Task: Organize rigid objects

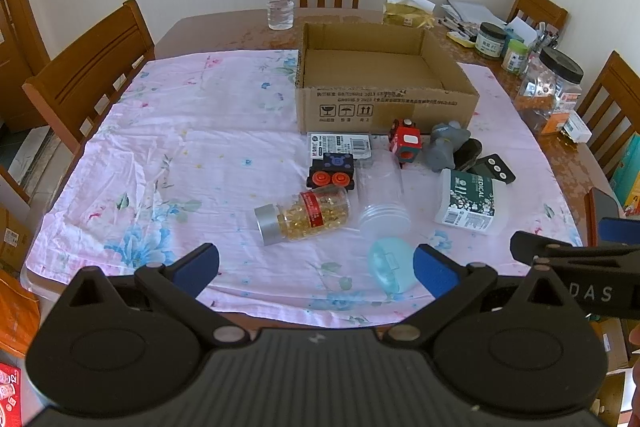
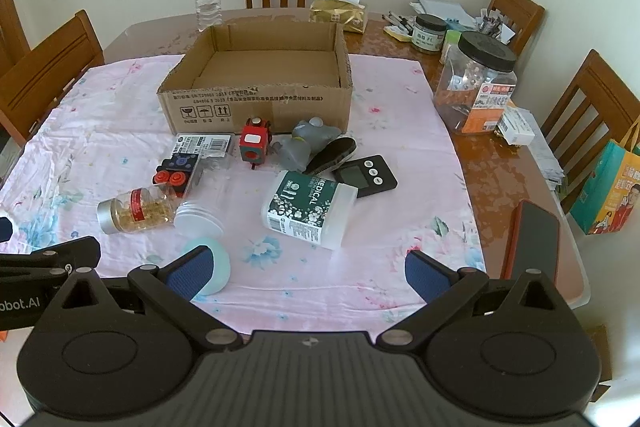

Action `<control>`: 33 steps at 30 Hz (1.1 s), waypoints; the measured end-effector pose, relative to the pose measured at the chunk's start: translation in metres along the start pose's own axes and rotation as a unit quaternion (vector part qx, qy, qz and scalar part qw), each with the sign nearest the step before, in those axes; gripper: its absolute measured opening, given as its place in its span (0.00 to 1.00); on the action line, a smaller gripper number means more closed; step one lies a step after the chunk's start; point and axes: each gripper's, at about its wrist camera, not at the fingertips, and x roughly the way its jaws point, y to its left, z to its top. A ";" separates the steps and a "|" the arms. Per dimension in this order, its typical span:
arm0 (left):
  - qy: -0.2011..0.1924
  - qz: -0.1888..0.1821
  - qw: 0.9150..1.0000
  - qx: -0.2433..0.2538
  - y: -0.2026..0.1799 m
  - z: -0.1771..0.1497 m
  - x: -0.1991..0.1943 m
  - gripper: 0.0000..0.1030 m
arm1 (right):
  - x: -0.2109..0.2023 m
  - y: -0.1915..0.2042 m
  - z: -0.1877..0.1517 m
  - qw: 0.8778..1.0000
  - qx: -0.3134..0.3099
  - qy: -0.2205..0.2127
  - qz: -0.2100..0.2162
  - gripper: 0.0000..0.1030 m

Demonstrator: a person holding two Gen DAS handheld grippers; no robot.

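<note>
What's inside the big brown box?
The cardboard box looks empty: its bare brown floor shows in both views. The strip of floor just behind its near wall is hidden, so something small and flat could lie there unseen.

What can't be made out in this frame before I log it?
- Cardboard box floor along its near side: both views, hidden by the front wall.
- Teal lid: right wrist view, partly behind a finger pad.
- Flat packet print: both views, too small.
- Right gripper fingers: left wrist view, cut by the edge.
</note>
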 end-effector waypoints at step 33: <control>-0.003 -0.001 1.000 -0.005 0.004 0.006 -0.002 1.00 | -0.001 0.006 0.005 1.000 -0.005 -0.003 -0.003 1.00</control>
